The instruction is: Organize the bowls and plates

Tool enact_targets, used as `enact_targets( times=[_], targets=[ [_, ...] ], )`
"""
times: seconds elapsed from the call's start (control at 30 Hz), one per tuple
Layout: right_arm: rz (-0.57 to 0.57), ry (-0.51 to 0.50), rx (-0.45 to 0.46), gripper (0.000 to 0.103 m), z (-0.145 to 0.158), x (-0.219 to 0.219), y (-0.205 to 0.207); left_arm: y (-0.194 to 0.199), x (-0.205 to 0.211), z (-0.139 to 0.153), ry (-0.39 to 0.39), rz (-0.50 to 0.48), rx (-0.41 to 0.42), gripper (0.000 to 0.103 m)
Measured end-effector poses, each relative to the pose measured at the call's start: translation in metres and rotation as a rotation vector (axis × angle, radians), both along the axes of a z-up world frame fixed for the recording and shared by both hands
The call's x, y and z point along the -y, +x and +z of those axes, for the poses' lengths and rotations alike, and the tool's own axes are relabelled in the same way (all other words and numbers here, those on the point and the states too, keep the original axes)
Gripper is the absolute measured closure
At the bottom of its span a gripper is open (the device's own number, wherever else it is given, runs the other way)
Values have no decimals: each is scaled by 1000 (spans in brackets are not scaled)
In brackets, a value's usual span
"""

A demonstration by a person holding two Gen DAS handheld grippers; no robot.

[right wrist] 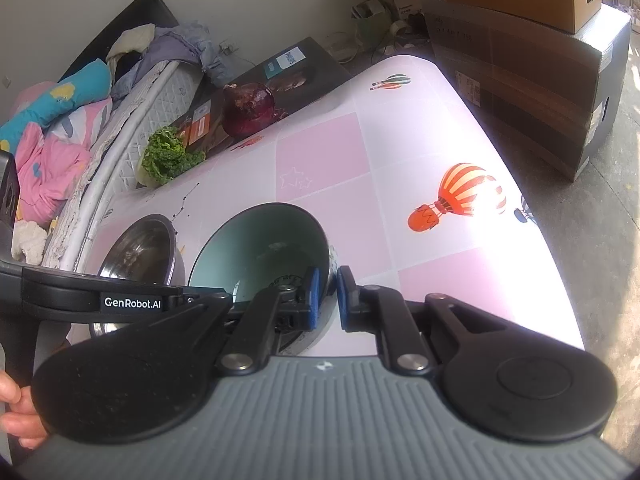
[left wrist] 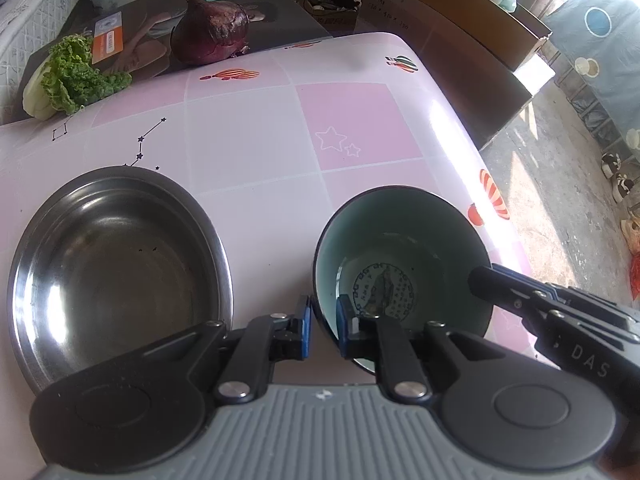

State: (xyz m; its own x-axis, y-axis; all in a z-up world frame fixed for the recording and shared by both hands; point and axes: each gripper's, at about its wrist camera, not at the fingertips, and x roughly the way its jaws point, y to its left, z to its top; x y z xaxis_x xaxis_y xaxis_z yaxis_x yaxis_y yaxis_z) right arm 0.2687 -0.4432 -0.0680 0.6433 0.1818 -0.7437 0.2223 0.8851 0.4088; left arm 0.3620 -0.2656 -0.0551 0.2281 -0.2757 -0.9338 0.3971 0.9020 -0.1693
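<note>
left gripper (left wrist: 323, 326): pinched on near rim of dark teal-lined ceramic bowl (left wrist: 404, 256) | right gripper (right wrist: 325, 298): clamped on its opposite rim | bowl: on pink tabletop (left wrist: 260, 136), beside round steel plate (left wrist: 116, 268)

The metal plate (left wrist: 120, 264) is looking polished and gleaming; the bowl (left wrist: 404, 256) is showing a glossy glazed inside; the table (left wrist: 256, 136) is wearing a smooth, shiny printed cover; the boxes (right wrist: 528, 80) are looking like matt cardboard.
</note>
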Motion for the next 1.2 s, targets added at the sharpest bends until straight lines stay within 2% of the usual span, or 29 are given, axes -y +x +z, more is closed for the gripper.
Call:
enact_targets(
  times=[0.27,0.5,0.97,1.2],
  targets=[
    [-20,60,-11,90,-7,5,0,1,-5,-8,-41,36,-47,87],
    [-33,115,-18,90,-9,10,2,-6,-10,-8,-57,16,-48,84],
    [-35,123,-52,86,-13,4,-2,-5,-11,-11,-70,11,-40,85],
    [-33,100,-38,89,-13,4,-1,-10,-8,-11,-58,-5,-37,83]
  ],
)
